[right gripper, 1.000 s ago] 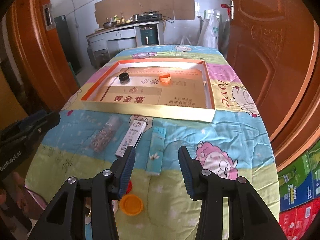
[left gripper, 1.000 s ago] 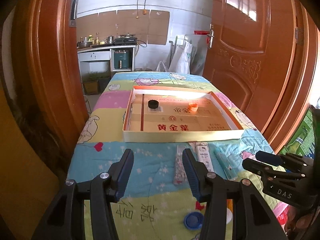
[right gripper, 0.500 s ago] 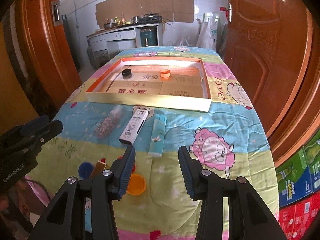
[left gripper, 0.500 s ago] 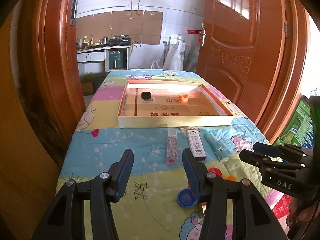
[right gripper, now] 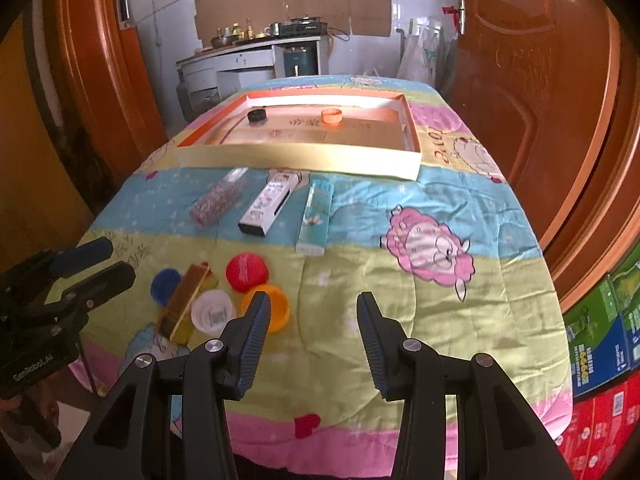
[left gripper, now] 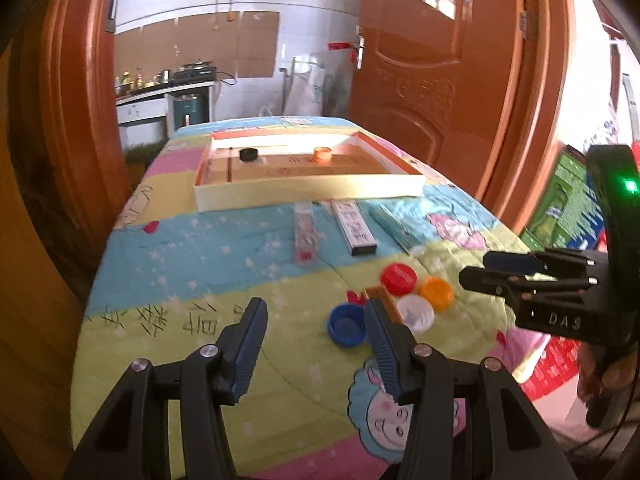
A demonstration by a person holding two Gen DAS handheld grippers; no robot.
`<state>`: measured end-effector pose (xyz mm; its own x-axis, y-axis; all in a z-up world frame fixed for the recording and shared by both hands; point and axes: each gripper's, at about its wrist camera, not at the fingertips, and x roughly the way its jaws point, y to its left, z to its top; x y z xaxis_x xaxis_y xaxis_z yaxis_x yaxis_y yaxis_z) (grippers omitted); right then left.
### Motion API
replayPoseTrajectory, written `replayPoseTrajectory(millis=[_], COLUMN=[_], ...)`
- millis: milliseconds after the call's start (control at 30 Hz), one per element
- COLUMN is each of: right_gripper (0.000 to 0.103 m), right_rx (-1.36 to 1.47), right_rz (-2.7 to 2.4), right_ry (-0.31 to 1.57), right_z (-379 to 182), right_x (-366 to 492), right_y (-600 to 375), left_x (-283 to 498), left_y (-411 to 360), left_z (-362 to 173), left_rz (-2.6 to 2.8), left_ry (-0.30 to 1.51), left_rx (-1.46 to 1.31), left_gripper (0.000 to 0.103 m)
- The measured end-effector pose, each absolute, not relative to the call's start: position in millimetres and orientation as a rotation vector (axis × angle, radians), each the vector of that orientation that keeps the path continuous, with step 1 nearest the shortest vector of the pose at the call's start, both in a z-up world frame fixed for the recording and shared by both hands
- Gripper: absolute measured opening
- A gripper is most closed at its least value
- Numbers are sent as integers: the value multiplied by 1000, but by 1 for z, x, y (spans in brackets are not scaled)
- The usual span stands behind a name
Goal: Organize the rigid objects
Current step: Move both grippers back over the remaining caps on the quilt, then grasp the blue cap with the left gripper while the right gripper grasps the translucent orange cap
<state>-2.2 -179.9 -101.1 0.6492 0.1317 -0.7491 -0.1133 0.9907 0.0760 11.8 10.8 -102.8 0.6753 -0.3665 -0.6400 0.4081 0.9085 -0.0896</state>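
A shallow cardboard tray (left gripper: 308,194) (right gripper: 296,158) lies at the far end of the quilt-covered table, with a black cap (left gripper: 249,155) (right gripper: 256,115) and an orange cap (left gripper: 322,154) (right gripper: 331,116) inside. In front of it lie a clear patterned box (right gripper: 218,202), a white box (right gripper: 269,208) and a teal box (right gripper: 316,216). Nearer sit red (right gripper: 246,272), orange (right gripper: 276,304), white (right gripper: 212,312) and blue (right gripper: 165,286) caps around an amber block (right gripper: 186,300). My left gripper (left gripper: 314,308) hovers open and empty just left of the blue cap (left gripper: 346,324). My right gripper (right gripper: 313,302) is open and empty, right of the caps.
Brown wooden doors (left gripper: 440,60) flank the table on both sides. Colourful cartons (right gripper: 600,340) are stacked on the floor to the right. A kitchen counter (right gripper: 256,50) stands beyond the table's far end. The quilt's near edge (right gripper: 340,444) drops off just under the fingers.
Both grippers have drawn back toward the near end of the table and sunk a little, bringing the cluster of caps into view. Nothing on the table has moved.
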Motion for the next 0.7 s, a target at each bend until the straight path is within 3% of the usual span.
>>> replayPoseTrajectory(millis=[700], right_gripper=[46], right_rx=[9], right_rz=[166], right_ry=[887], right_z=[-122], right_x=[-5], right_y=[-180], left_x=[28], left_y=[-14], left_z=[-136], left_rz=[-448], left_ry=[761], left_rx=[142], left_gripper=[51])
